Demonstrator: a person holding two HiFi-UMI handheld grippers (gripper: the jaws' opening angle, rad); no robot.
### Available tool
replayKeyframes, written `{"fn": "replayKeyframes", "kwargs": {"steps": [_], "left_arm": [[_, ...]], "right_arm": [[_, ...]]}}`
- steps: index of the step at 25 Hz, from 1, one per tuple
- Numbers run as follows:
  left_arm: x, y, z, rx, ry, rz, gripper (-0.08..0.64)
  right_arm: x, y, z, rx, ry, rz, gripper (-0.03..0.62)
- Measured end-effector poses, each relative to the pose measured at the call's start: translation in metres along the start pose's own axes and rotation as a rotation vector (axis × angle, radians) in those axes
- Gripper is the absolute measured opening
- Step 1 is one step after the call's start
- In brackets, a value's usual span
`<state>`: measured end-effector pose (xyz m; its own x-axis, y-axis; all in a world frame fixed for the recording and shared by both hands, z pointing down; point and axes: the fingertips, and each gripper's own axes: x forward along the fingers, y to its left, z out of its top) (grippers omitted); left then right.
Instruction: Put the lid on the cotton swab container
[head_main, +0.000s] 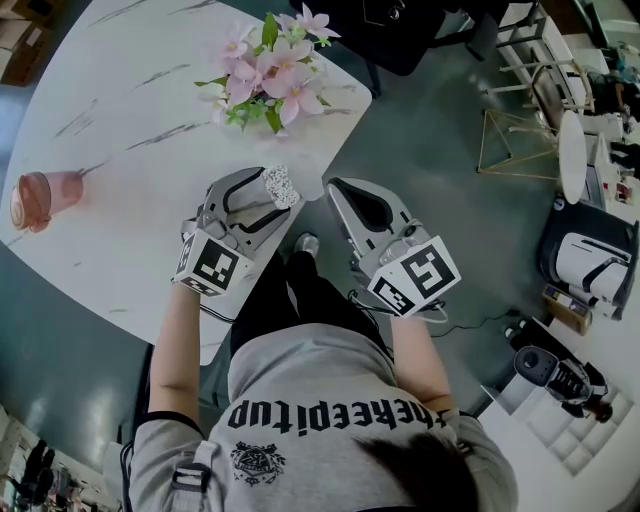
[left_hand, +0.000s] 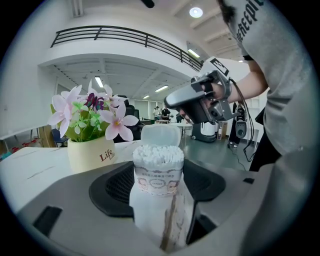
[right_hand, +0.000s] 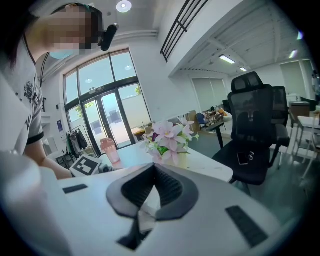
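My left gripper (head_main: 268, 200) is shut on the cotton swab container (head_main: 281, 185), a small clear tub packed with white swabs, and holds it upright over the near edge of the white table (head_main: 120, 150). In the left gripper view the container (left_hand: 158, 172) sits between the dark pads (left_hand: 117, 185). Its hinged lid (left_hand: 160, 135) stands open behind the swab tips (left_hand: 158, 152). My right gripper (head_main: 338, 195) hovers just right of it, off the table edge, shut with nothing in it. Its pads (right_hand: 172, 192) meet at the tip in the right gripper view.
A cream pot of pink flowers (head_main: 270, 70) stands at the table's far edge, beyond the container. A pink cup (head_main: 45, 197) lies at the left. Black office chairs (right_hand: 252, 135) and a gold wire stand (head_main: 520, 145) are on the floor to the right.
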<state>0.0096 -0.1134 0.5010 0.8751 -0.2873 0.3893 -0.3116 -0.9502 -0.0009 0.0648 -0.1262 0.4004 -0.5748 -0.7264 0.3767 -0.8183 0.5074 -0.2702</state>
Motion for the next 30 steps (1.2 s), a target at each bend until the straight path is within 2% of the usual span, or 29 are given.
{"fn": "replayKeyframes", "kwargs": {"steps": [15,30], "left_arm": [[0.0,0.0,0.0,-0.005,-0.002,-0.004,0.314],[0.0,0.0,0.0,-0.001,-0.009,-0.001,0.314]], "right_arm": [[0.016,-0.029,-0.049,0.061,0.116,-0.051,0.011],[0.036,-0.001,-0.045,0.037,0.132,0.047,0.011]]}}
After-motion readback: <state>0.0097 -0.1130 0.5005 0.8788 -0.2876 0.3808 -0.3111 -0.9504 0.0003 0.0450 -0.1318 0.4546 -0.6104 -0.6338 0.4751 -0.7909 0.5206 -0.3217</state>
